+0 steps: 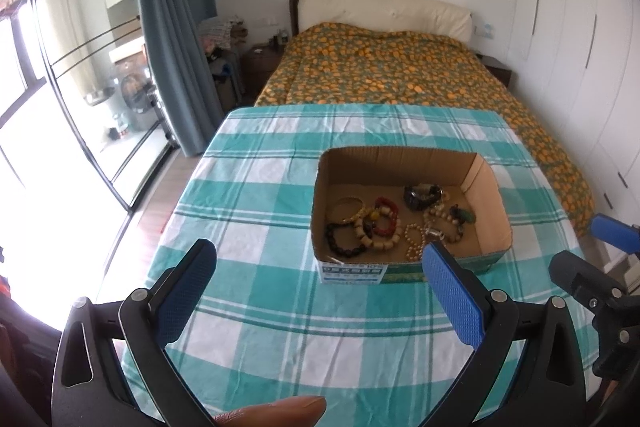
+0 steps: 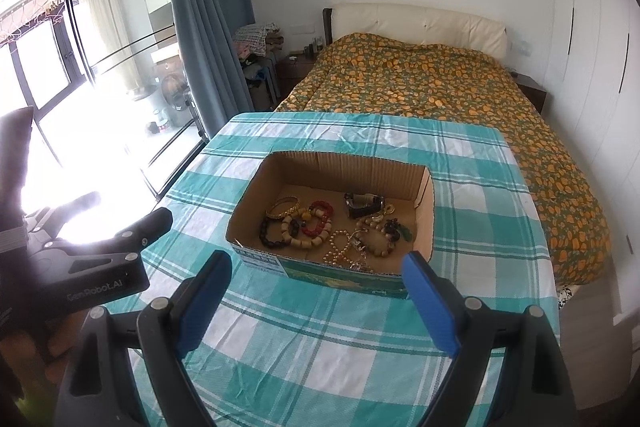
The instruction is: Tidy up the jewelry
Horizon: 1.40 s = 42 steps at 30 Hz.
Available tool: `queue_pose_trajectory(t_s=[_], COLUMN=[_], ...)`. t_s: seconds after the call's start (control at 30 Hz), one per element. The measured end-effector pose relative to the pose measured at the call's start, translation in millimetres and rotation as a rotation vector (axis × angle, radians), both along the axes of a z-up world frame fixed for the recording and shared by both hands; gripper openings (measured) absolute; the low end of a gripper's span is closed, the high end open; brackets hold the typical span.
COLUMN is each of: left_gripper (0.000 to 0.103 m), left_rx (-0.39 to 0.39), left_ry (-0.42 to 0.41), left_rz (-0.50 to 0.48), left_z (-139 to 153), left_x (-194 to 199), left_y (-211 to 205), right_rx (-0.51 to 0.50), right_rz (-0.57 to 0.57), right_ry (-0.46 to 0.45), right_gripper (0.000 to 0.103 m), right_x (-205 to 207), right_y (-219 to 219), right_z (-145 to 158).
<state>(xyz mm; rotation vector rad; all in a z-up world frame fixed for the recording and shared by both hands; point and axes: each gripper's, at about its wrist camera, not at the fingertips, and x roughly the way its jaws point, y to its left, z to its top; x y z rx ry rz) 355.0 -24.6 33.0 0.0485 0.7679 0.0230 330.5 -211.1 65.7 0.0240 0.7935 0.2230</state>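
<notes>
Lying at twelve o'clock from both spread, empty grippers, left (image 1: 320, 291) and right (image 2: 316, 297): cardboard box (image 2: 256, 233) of bracelets (image 2: 296, 223) on checked worktop (image 2: 320, 347). Long axis three-to-nine; neither clearly nearer.

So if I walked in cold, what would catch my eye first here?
Probably the open cardboard box in the middle of the teal checked tablecloth, with its heap of bead bracelets, a gold bangle and a dark watch. Near the camera, the right claw and left claw both stand wide open and empty, short of the box. Behind the table lies a bed with an orange-spotted quilt.
</notes>
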Motion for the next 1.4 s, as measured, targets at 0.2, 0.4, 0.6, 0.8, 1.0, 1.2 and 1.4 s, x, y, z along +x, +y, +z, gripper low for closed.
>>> queue_pose_trajectory(t_s=[0.2, 0.4, 0.6, 0.8, 1.0, 1.2, 1.4], left_gripper=[0.103, 0.103, 0.103, 0.103, 0.103, 0.103, 0.103], left_rx=[0.01, 0.014, 0.011, 0.006, 0.008, 0.009, 0.011], left_ry=[-0.004, -0.002, 0.001, 0.008, 0.005, 0.007, 0.01], left_rz=[0.001, 0.001, 0.001, -0.001, -0.003, -0.002, -0.003], left_z=[0.8, 0.3, -0.2, -2.2, -2.5, -2.1, -2.7], left_x=[-0.3, 0.5, 0.6, 0.7, 0.1, -0.1, 0.1], left_y=[-1.7, -3.1, -3.4, -4.2, -5.2, -5.4, -5.5], right_rx=[-0.001, 0.001, -0.002, -0.003, -0.005, -0.006, -0.006], right_rz=[-0.001, -0.005, -0.01, -0.008, -0.01, -0.015, -0.014], right_ry=[0.0, -0.004, -0.005, -0.006, -0.008, -0.005, -0.005], right_gripper=[0.089, 0.089, 0.089, 0.089, 0.089, 0.089, 0.089], right_x=[-0.1, -0.8, -1.7, -1.8, -0.8, 0.1, 0.1], right_y=[0.2, 0.0, -1.3, -1.5, -3.9, -6.2, -6.7], right_z=[0.2, 0.8, 0.9, 1.0, 0.2, -0.1, -0.4])
